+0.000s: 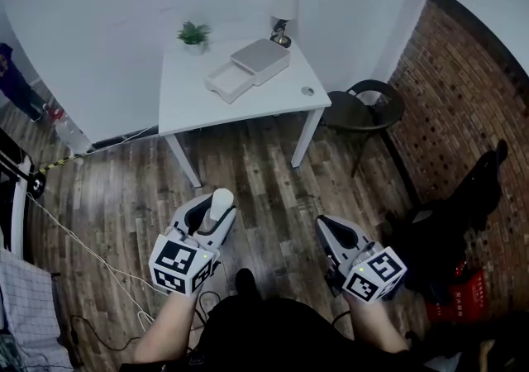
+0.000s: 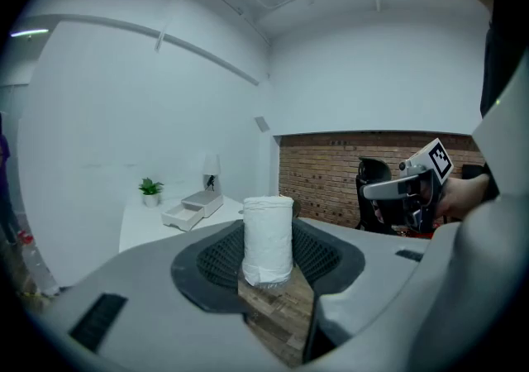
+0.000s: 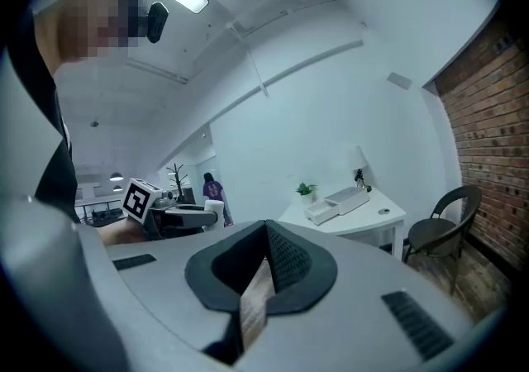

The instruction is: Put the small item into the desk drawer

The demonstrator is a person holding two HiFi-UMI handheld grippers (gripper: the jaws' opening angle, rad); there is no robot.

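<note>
White and cylindrical, the small item [image 2: 267,238] stands upright between the jaws of the left gripper [image 2: 269,261], which are closed against its sides and carry it; its top rises clear above the dark ribbed pads [image 2: 216,261]. In the head view this gripper hangs low over the wooden floor [image 1: 273,180], well apart from the white worktop [image 1: 190,102] ahead. The right gripper [image 3: 263,273] is held beside it at about the same height, its jaws drawn together at the tips with nothing between them, only a thin sliver of floor showing through. On the worktop a pale drawer unit [image 1: 263,58] sits toward the back right corner, its drawer [image 1: 227,81] pulled out open toward the middle. A small potted plant [image 1: 193,34] stands at the back edge, a lamp [image 1: 283,11] at the back right corner, and a little round object [image 1: 307,91] near the right edge. A dark chair [image 1: 364,106] stands just beside that edge.
</note>
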